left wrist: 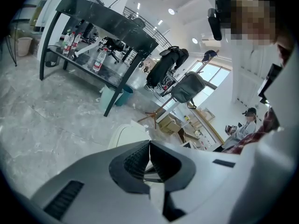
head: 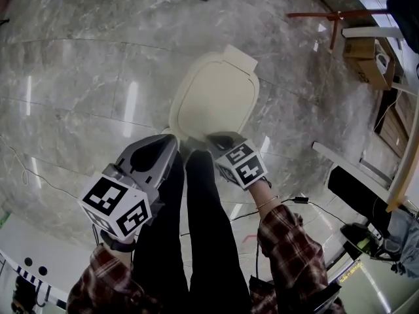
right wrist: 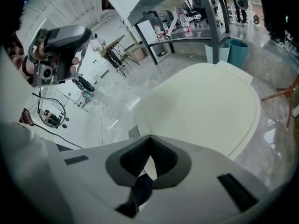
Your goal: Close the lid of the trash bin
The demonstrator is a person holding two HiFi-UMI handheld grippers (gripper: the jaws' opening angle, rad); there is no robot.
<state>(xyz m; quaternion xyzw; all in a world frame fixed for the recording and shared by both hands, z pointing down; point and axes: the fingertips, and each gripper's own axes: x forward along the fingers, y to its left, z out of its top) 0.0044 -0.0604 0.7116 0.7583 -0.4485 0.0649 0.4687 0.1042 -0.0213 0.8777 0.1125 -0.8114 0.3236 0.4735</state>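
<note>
Left gripper [head: 169, 141] and right gripper [head: 215, 140] sit at the near edge of the cream oval plastic trash-bin lid [head: 216, 97], jaws pressed together with nothing between them. Lid appears already down. A light, even press on the near rim, away from the far hinge, would confirm seating.

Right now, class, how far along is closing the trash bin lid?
Done, it seems: the cream lid lies flat, closed. In hand: nothing; the left gripper and right gripper are shut and empty by its near edge. Left: apparently nothing.
</note>
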